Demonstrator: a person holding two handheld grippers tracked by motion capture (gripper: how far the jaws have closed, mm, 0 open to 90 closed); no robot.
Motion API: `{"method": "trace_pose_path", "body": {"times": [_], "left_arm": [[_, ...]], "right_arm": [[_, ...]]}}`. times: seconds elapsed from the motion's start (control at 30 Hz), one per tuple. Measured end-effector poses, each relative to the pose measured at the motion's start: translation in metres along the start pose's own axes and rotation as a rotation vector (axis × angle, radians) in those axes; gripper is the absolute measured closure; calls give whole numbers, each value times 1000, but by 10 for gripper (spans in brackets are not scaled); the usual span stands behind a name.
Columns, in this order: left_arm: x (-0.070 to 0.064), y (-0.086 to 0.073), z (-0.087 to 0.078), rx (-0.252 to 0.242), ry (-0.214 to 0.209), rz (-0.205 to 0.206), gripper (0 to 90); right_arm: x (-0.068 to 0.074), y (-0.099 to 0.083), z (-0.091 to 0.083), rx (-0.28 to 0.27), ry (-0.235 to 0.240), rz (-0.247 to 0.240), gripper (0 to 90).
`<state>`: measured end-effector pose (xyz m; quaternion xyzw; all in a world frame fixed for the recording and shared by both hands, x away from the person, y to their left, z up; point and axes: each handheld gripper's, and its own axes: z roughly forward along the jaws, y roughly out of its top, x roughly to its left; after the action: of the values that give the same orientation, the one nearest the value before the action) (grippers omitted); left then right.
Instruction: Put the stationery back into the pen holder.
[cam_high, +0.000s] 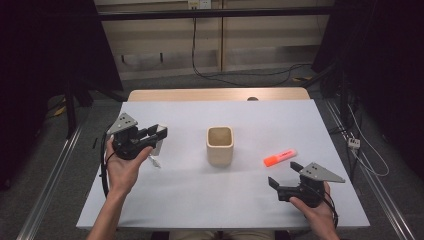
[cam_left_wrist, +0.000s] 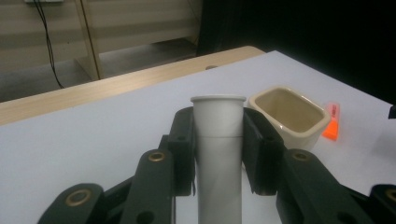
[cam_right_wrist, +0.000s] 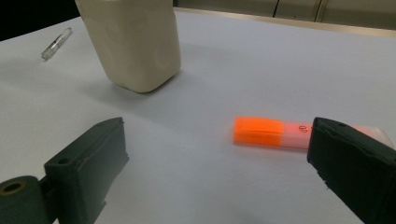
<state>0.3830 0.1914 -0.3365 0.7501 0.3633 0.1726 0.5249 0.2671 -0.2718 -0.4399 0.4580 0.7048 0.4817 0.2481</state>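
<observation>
We see left gripper (cam_left_wrist: 218, 140) clamped on one white tube (cam_left_wrist: 218, 154) left of one cream cup (cam_high: 220, 145), right gripper (cam_high: 283, 175) wide open near one orange highlighter (cam_high: 280, 158), one small clear item (cam_high: 156, 162), possibly a pen.

smooth matt white plastic tube (cam_left_wrist: 218, 154), glazed cream ceramic cup (cam_left_wrist: 289, 116), glossy orange plastic highlighter (cam_right_wrist: 280, 133), matt white tabletop (cam_high: 250, 200)

Legible text: none. Orange highlighter (cam_right_wrist: 289, 133): a small dark mark printed on its pale barrel, next to the orange cap, too blurred to read. White tube (cam_left_wrist: 218, 140), cream cup (cam_left_wrist: 289, 114), clear pen (cam_right_wrist: 56, 43): no lettering, labels, brands or numbers visible.
</observation>
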Motion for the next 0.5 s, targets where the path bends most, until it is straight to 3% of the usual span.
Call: {"method": "trace_pose_path", "body": {"times": [0.5], "left_arm": [[-26, 22, 15, -37, -72, 34, 677]], "right_arm": [[1, 0, 0, 0, 1, -7, 45]]}}
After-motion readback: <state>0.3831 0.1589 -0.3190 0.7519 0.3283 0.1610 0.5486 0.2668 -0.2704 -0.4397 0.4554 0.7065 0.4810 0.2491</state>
